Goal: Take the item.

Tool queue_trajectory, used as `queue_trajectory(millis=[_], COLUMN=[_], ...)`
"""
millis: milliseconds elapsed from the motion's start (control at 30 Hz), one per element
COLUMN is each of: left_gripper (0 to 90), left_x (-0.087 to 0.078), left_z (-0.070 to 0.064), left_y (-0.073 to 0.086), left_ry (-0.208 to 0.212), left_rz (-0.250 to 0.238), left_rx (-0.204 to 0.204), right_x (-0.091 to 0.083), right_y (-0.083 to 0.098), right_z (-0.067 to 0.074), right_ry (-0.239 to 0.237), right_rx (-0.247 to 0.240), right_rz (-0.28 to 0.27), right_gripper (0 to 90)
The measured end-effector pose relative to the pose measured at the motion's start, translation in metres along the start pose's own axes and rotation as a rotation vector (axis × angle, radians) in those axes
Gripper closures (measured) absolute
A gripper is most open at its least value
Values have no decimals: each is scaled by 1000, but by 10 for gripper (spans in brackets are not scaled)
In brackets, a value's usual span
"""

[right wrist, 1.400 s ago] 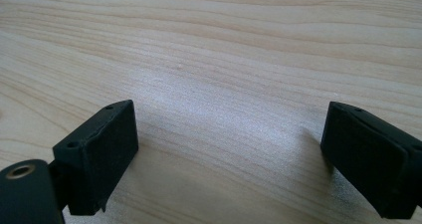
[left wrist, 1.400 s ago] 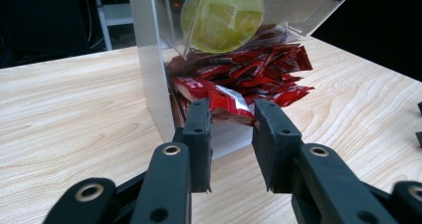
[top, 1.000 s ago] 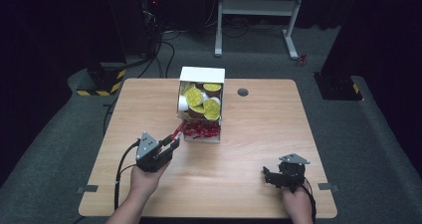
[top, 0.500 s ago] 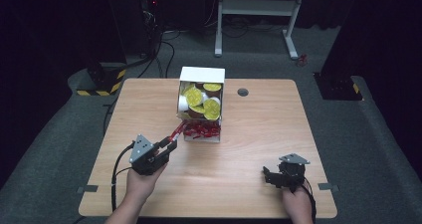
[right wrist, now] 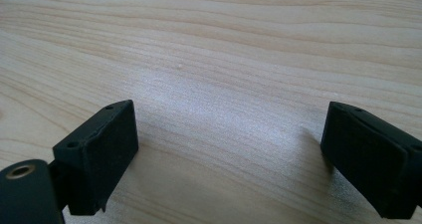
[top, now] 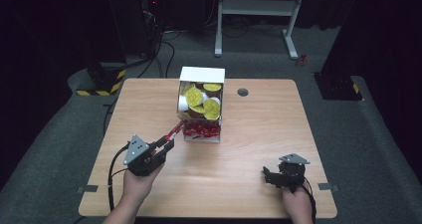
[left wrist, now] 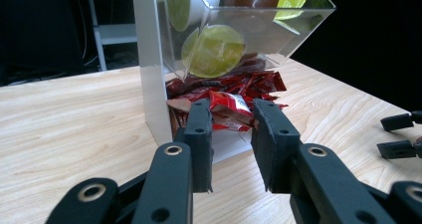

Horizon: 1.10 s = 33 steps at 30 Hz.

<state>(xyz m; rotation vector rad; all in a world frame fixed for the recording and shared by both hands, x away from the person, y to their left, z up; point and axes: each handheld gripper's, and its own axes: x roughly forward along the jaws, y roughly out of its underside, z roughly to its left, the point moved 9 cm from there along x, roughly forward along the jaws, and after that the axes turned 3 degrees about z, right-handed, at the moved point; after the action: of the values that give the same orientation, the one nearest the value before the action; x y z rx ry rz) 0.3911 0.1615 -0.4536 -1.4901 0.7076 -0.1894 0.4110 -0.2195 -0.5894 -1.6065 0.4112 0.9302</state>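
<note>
left gripper pinches a red sachet at the near left mouth of the clear dispenser; draw it straight back, keeping it clamped. far right, right gripper rests wide open and empty on the table.

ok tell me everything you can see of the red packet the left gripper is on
The red packet is a small flat sachet, glossy like foil or plastic, red with a white patch, slightly crumpled. It sticks out level from the heap of red sachets at the open bottom of the clear dispenser. The left gripper has its black jaws at either side of it, apparently pinching it. Its rear end seems to stay in the heap.
</note>
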Motion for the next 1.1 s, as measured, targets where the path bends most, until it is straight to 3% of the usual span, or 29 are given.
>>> queue_trajectory(millis=[467,1100], left_gripper=[714,784], left_x=[-8,-17], left_z=[0,13], left_y=[-5,-9], left_ry=[0,-43], left_rz=[-21,-39], left_rx=[0,-4], right_x=[0,0], right_y=[0,0], right_z=[0,0], right_ry=[0,0], right_rx=[0,0], right_rz=[0,0], right_gripper=[78,78])
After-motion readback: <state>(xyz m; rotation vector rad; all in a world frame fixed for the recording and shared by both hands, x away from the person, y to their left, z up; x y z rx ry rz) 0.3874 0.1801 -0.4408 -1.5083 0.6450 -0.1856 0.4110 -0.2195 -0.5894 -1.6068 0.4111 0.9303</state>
